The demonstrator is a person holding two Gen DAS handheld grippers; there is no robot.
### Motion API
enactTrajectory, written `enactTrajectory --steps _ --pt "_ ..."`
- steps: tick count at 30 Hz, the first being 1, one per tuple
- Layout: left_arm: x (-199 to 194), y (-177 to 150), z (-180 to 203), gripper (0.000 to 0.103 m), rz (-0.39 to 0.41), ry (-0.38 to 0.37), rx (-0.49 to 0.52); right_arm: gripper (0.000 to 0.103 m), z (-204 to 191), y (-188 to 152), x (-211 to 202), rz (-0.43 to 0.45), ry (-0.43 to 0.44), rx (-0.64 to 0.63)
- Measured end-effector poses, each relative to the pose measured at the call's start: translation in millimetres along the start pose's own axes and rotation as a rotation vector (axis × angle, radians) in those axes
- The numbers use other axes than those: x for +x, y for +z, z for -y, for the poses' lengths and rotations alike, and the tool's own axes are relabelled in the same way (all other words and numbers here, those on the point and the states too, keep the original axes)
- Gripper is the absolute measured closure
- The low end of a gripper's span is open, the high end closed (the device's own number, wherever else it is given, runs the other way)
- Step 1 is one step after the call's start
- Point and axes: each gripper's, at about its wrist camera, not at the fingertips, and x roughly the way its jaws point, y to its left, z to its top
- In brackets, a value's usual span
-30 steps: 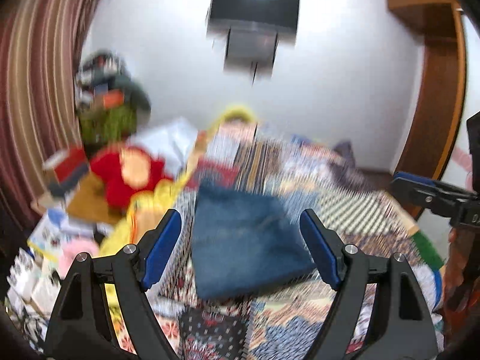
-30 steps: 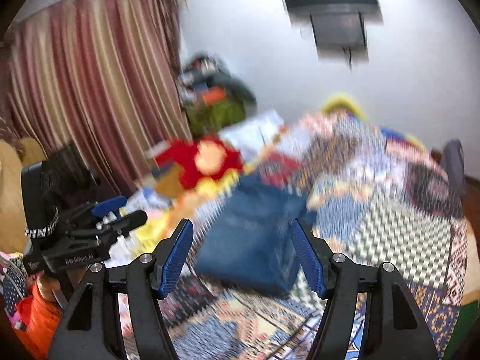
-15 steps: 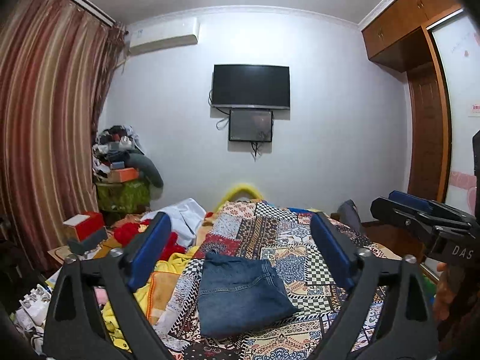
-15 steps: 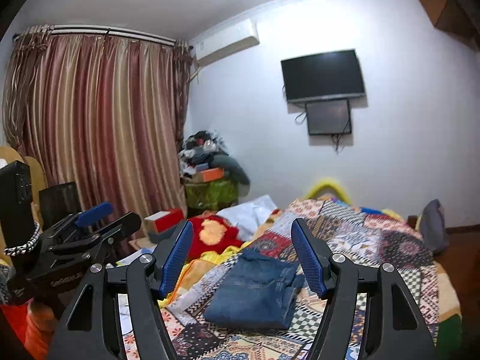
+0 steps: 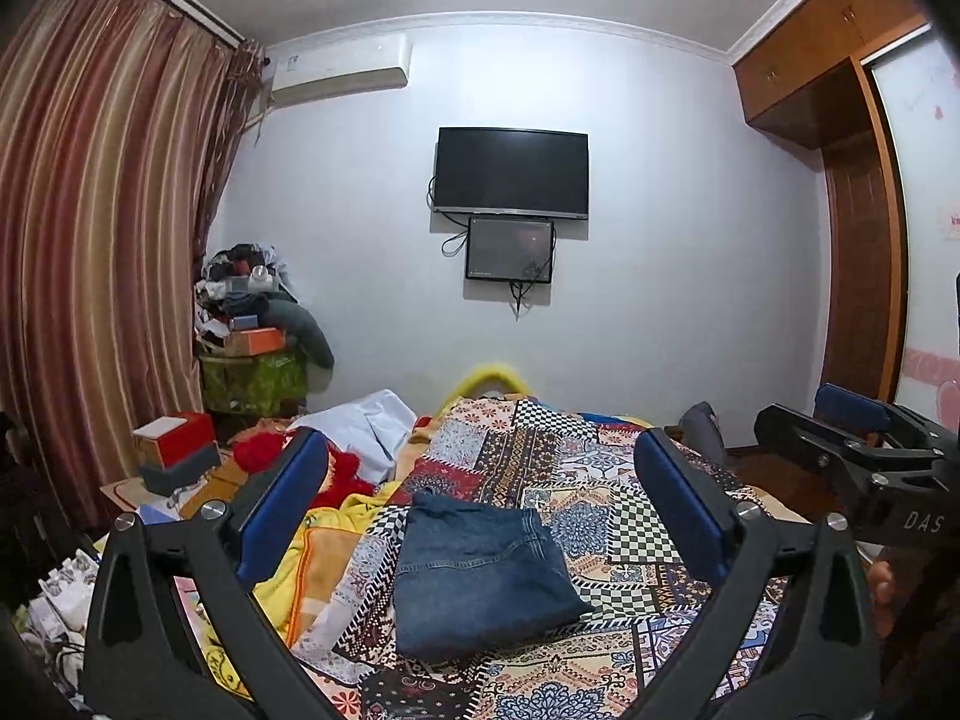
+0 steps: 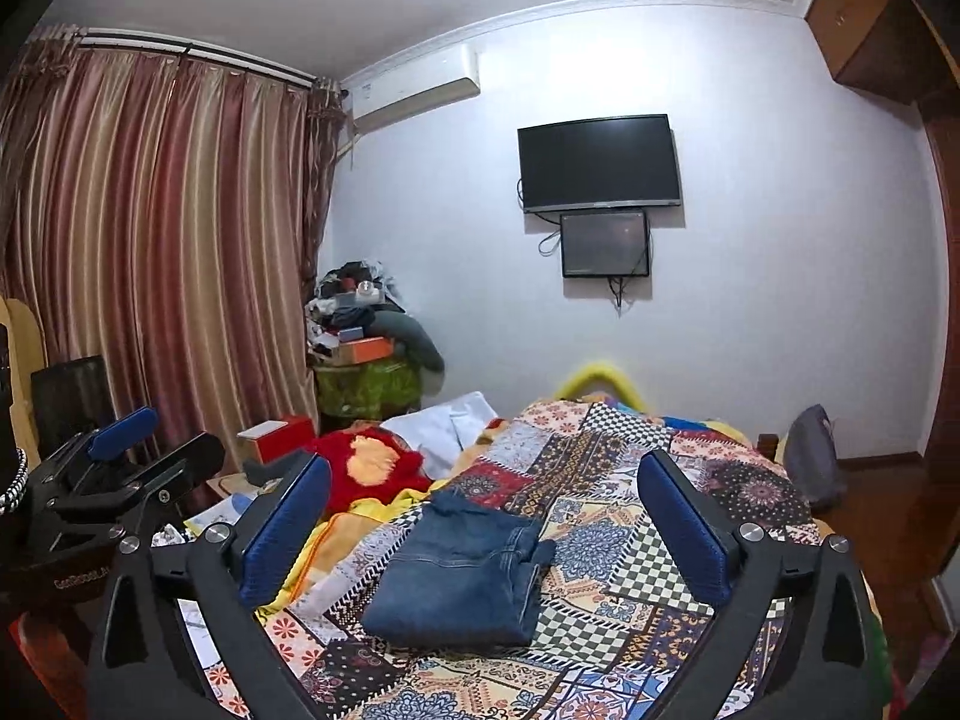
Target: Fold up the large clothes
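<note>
Blue denim jeans (image 5: 480,576), folded into a compact rectangle, lie at lower centre of both views on the patchwork-quilted bed (image 5: 630,516). Left gripper (image 5: 480,510) and right gripper (image 6: 480,516) hang above, well apart from the cloth, blue-padded fingers (image 5: 282,504) spread and holding nothing. Judged risks: the loose layered edge at the bundle's right side may spring open if snagged; the rumpled yellow blanket (image 5: 336,528) just beside the bundle could be caught in a grasp.
</note>
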Motion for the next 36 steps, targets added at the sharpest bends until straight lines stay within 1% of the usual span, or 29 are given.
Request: enactTrajectory --steps 5,10,22,36 --pt "0.0 -1.7 -0.9 0.0 -0.005 -0.002 -0.013 0.001 -2.1 0.5 1.1 -0.003 0.002 -0.014" --pt "2.5 -4.6 -3.5 0.0 -0.017 -0.001 -0.021 0.001 -4.0 -1.6 7.5 -0.025 0.006 -0.024" --pt "6.6 -10.1 -2.8 0.0 -0.042 -0.002 -0.042 0.001 -0.7 -7.3 13.7 -0.056 0.01 -0.015" --pt "6.5 -14.3 -2.9 0.0 -0.053 -0.012 -0.05 0.001 -1.7 -9.0 14.7 -0.063 0.008 -0.018"
